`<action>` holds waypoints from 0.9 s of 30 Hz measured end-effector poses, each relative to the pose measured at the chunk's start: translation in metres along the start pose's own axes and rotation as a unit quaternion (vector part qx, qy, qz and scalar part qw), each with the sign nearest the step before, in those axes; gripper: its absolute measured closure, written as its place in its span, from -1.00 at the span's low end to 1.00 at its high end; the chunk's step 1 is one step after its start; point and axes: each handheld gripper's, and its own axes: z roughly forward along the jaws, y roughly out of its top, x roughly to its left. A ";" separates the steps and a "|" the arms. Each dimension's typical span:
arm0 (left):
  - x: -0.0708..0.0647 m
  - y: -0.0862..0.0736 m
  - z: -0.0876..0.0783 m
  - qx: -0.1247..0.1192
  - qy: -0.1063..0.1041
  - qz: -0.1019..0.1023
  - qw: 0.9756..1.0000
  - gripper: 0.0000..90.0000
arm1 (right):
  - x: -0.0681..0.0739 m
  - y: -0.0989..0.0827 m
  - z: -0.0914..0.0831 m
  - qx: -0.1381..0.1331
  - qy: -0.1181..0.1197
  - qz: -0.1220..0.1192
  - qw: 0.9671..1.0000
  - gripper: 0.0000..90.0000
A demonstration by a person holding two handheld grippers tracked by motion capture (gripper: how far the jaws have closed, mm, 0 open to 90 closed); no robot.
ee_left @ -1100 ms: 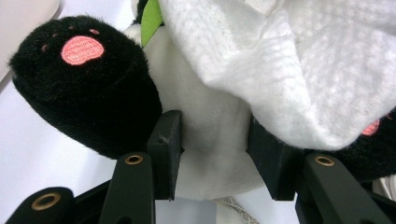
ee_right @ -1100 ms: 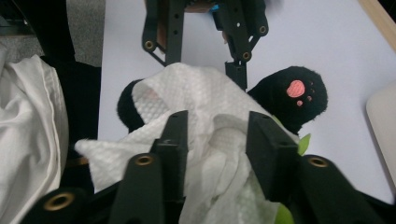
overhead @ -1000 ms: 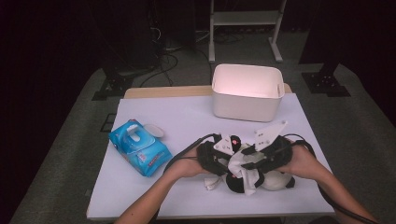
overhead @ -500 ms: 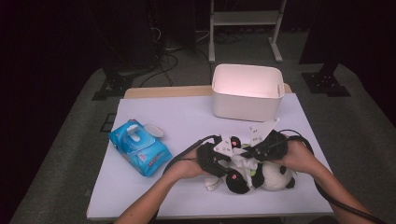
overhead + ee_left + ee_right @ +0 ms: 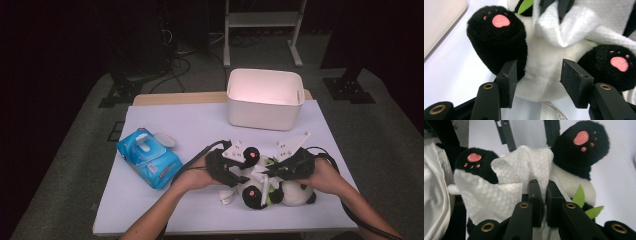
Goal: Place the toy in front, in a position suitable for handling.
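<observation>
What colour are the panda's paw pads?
Pink, on black paws, clearest in the left gripper view.

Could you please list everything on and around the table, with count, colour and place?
plush panda: one, black and white with pink paw pads, near edge of table, right of centre
wipe: one, white, draped over the panda
wipes pack: one, blue, left side of table
bin: one, white, far side of table
table: one, white top
left gripper: one, black, jaws apart around the panda's belly
right gripper: one, black, clamped on the wipe
</observation>
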 end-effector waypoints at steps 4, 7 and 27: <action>-0.004 -0.002 0.014 0.017 -0.019 0.005 1.000 0.04 | 0.001 0.004 0.000 0.011 -0.002 -0.007 1.000 0.87; -0.002 -0.002 0.015 0.018 -0.020 -0.001 1.000 0.07 | -0.001 0.015 0.005 0.027 0.000 -0.020 0.999 0.88; -0.003 0.000 0.015 0.018 -0.010 0.004 1.000 0.07 | -0.020 0.001 -0.007 0.009 0.002 0.014 1.000 0.87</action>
